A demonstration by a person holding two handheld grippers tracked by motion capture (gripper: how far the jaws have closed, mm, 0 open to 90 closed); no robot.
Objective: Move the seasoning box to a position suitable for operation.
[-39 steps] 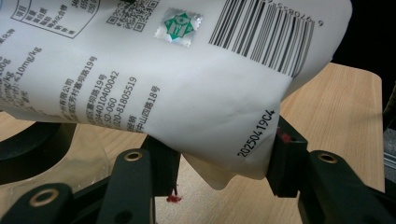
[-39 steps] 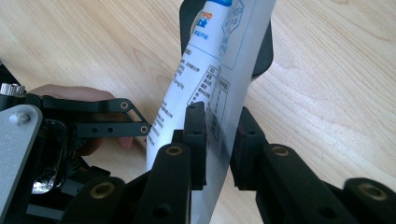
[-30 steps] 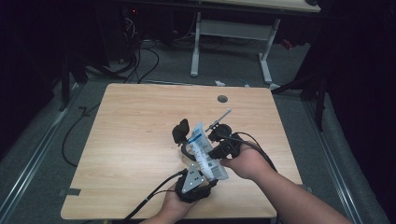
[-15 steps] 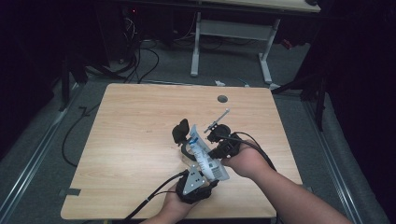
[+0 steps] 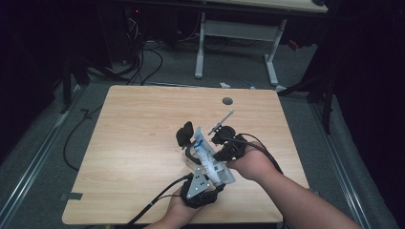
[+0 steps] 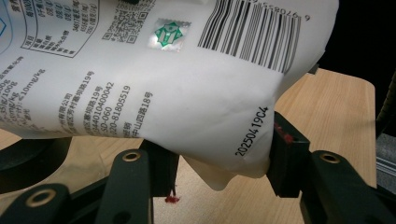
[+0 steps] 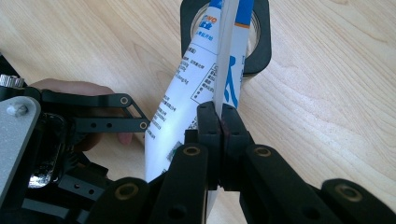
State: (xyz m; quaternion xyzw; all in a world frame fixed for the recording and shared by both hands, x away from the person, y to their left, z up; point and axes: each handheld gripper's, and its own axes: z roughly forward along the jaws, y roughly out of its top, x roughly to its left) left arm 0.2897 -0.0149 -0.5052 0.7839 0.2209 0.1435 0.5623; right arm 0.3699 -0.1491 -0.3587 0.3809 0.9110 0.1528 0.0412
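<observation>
A white pouch (image 5: 210, 160) with blue print and a barcode hangs tilted over the table between both grippers. Its top end dips into a black container (image 5: 192, 153) whose lid (image 5: 185, 135) stands open behind it. My right gripper (image 5: 213, 150) is shut on the pouch's side seam (image 7: 218, 100), and the container's round mouth (image 7: 261, 42) lies just beyond. My left gripper (image 5: 215, 177) holds the pouch's lower barcode end. In the left gripper view the pouch (image 6: 163, 84) bulges between the left gripper (image 6: 219, 161), touching both pads.
A thin metal tool (image 5: 222, 120) lies on the wooden table (image 5: 133, 143) just behind the right gripper. A round cable hole (image 5: 227, 101) sits near the far edge. Cables trail off the front edge. A desk frame stands on the floor beyond.
Both grippers and the pouch have stayed almost in place. The pouch's top has edged slightly lower toward the black container.
</observation>
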